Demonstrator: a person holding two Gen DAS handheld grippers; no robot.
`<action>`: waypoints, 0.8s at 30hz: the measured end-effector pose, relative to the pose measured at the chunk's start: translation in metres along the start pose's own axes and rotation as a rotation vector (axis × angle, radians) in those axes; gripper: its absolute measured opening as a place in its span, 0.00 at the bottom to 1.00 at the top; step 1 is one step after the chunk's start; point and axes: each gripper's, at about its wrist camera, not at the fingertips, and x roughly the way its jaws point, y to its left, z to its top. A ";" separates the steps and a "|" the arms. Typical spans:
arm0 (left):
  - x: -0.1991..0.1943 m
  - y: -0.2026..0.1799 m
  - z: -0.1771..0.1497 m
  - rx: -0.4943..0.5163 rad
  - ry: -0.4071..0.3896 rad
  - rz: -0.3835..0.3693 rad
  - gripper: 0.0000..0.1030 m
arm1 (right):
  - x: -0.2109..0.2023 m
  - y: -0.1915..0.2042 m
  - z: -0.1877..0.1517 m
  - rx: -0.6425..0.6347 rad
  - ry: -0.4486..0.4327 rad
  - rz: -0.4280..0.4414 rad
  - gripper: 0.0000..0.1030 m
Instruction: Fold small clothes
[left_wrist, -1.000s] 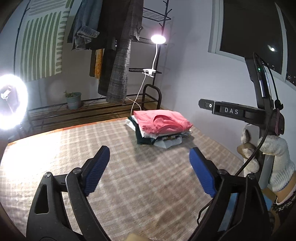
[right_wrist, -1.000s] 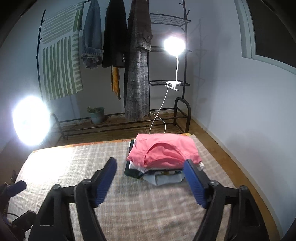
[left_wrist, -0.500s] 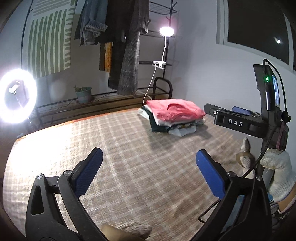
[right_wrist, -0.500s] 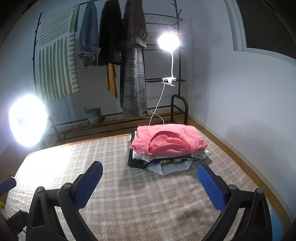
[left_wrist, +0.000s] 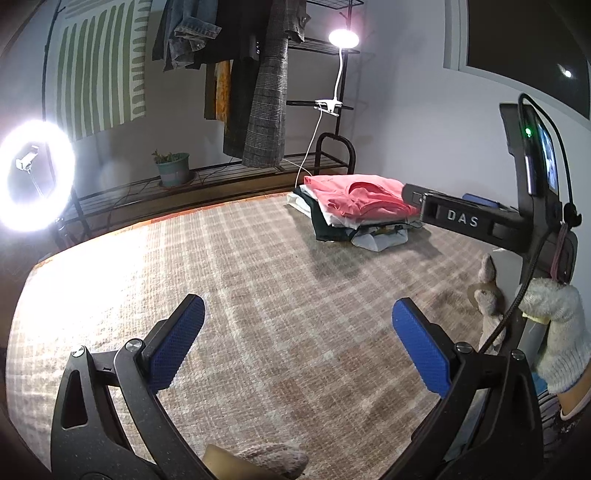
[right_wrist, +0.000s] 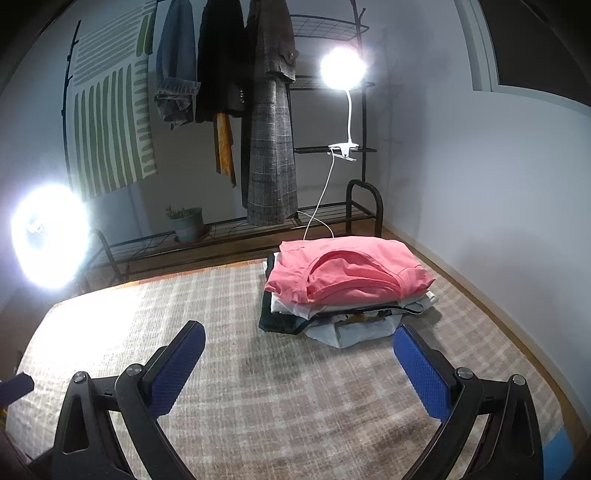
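A stack of folded clothes (left_wrist: 354, 210) with a pink top (right_wrist: 347, 275) uppermost lies at the far right of the checked cover (left_wrist: 258, 295). Dark and white pieces show under it. My left gripper (left_wrist: 297, 306) hangs low over bare cover, its blue pads (left_wrist: 177, 343) spread wide with nothing between them. My right gripper (right_wrist: 299, 330) is open just as wide and empty, a short way in front of the stack. In the left wrist view the right gripper's black body (left_wrist: 461, 219) hides the stack's right end, held by a gloved hand (left_wrist: 557, 332).
A ring light (left_wrist: 33, 173) glares at the left. Behind the cover stand a metal rack (right_wrist: 332, 221) with hanging garments (right_wrist: 269, 147), a clip lamp (right_wrist: 341, 66) and a potted plant (right_wrist: 186, 221). A wall (right_wrist: 480, 203) runs along the right.
Both grippers' jaws have spread wider and both have sunk toward the cover. The stack has slid right in the left wrist view and looms larger in the right wrist view.
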 end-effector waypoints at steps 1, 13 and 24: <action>0.000 0.000 0.000 0.002 0.001 0.000 1.00 | 0.001 0.001 0.000 -0.003 0.000 -0.001 1.00; -0.001 0.000 0.000 0.003 -0.003 0.002 1.00 | 0.006 0.007 0.000 -0.006 0.014 0.006 1.00; -0.001 -0.001 0.000 0.004 -0.002 0.004 1.00 | 0.006 0.003 -0.003 0.007 0.019 -0.002 1.00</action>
